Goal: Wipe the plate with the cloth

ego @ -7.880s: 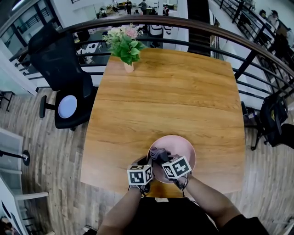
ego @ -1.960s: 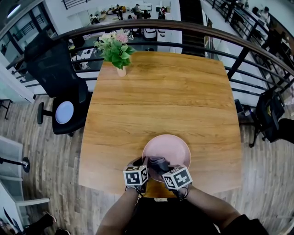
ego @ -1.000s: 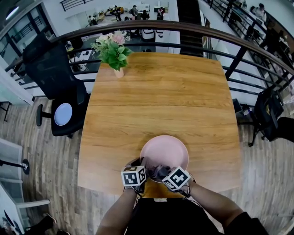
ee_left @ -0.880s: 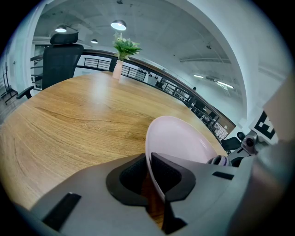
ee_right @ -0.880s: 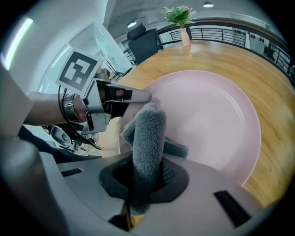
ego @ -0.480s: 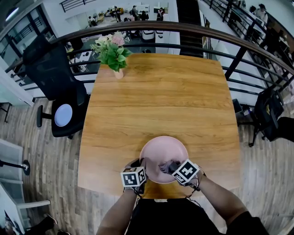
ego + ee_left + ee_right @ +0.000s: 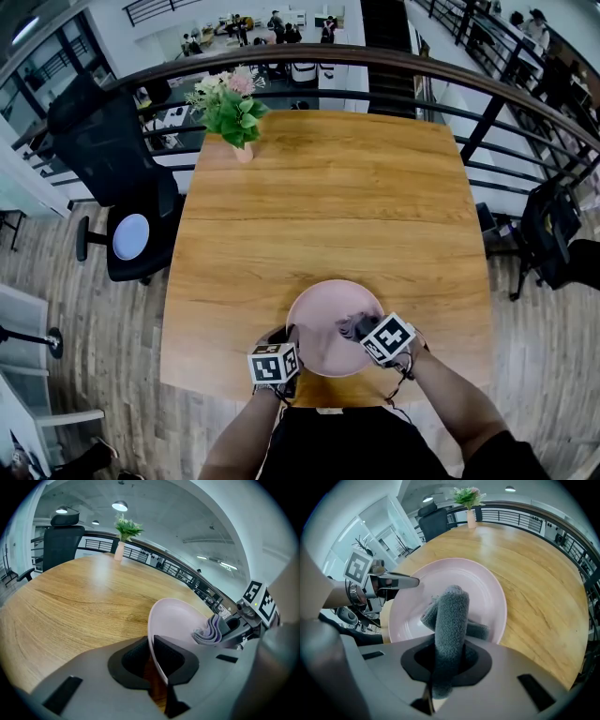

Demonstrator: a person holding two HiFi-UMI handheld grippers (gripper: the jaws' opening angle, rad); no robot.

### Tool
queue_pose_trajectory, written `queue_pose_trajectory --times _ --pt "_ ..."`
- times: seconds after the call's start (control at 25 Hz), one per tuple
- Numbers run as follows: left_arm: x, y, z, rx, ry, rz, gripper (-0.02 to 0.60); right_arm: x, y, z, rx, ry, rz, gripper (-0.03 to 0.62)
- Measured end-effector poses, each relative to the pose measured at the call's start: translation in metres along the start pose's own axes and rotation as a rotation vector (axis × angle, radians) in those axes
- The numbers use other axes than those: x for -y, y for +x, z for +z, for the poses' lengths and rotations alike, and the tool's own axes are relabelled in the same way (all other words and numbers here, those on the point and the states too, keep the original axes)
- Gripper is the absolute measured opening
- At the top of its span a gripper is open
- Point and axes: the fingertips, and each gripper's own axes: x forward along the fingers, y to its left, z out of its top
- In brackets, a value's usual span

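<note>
A pink plate sits near the front edge of the wooden table. My left gripper is shut on the plate's near-left rim, and the rim runs edge-on between its jaws in the left gripper view. My right gripper is shut on a folded grey cloth that rests on the right part of the plate. In the right gripper view the cloth stands up between the jaws over the plate, with the left gripper across at the far rim.
A vase of flowers stands at the table's far left corner. A black office chair is to the left of the table and another chair to the right. A dark railing curves behind the table.
The right gripper has slid the cloth from the plate's near middle over to its right side. The left gripper and the plate have stayed put.
</note>
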Motion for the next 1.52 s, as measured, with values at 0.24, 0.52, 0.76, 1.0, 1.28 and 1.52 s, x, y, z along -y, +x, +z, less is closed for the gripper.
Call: queue_pose_trajectory --times 0.24,0.52,0.76,1.0,1.28,1.52 --pt "0.001 0.000 0.000 -0.001 0.002 -0.001 0.051 0.018 -0.002 0.012 0.020 0.035 -0.022 0.054" --pt "0.002 0.001 -0.001 -0.003 0.011 -0.006 0.051 0.035 -0.002 0.032 0.065 0.076 -0.053 0.054" --pt "0.001 0.001 -0.001 -0.003 0.015 -0.003 0.055 0.046 -0.003 0.054 0.172 0.132 -0.105 0.054" --pt "0.001 0.000 -0.001 0.000 0.015 0.010 0.061 0.048 -0.017 0.081 0.416 0.206 -0.052 0.054" --pt "0.001 -0.006 0.006 0.088 0.058 0.062 0.080 0.046 -0.065 0.090 0.658 0.204 0.043 0.054" --pt "0.004 -0.047 0.036 0.247 0.151 0.201 0.103 0.037 -0.118 0.092 0.816 0.019 0.002 0.054"
